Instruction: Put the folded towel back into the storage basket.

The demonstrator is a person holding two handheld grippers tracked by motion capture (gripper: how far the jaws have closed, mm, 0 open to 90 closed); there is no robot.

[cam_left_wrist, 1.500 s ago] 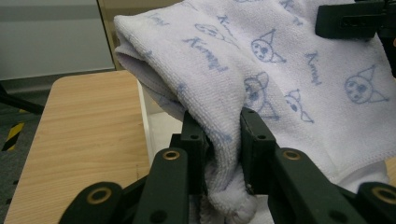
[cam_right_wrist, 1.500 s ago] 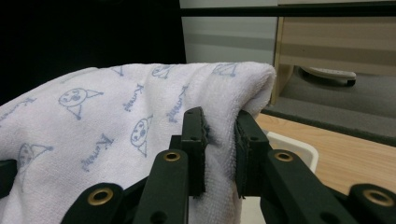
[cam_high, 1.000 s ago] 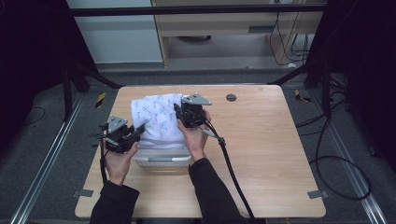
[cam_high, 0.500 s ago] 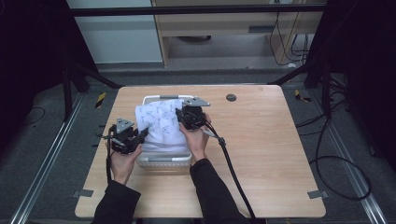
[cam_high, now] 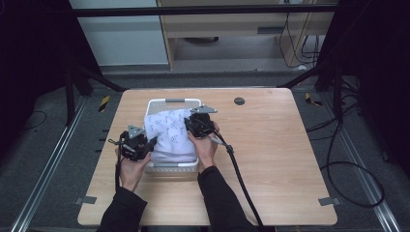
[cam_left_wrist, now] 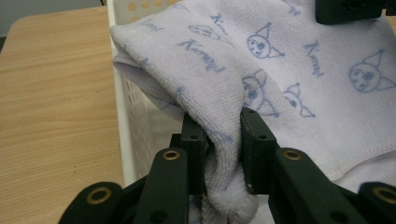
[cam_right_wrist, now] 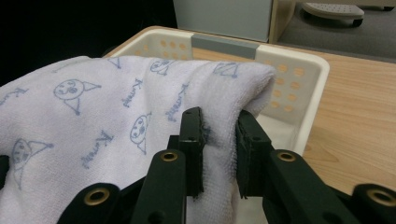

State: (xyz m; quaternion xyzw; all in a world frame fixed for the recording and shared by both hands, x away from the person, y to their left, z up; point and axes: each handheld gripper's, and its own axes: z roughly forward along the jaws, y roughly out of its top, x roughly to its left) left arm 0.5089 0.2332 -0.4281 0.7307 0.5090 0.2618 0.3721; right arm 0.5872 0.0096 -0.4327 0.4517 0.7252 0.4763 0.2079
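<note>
My test lab, my wooden table (cam_high: 270,159) on grey floor, metal floor rails (cam_high: 46,169) left and right, loose cables (cam_high: 348,159) right, black frame bars (cam_high: 203,9) far.

Black sleeves cover both forearms; the black left gripper (cam_high: 151,143) and right gripper (cam_high: 187,124) carry grey three-cornered plates, brass-ringed screws and trailing black cables.

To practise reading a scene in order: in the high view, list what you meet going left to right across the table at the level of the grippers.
Left gripper → towel → right gripper → bare table.
</note>
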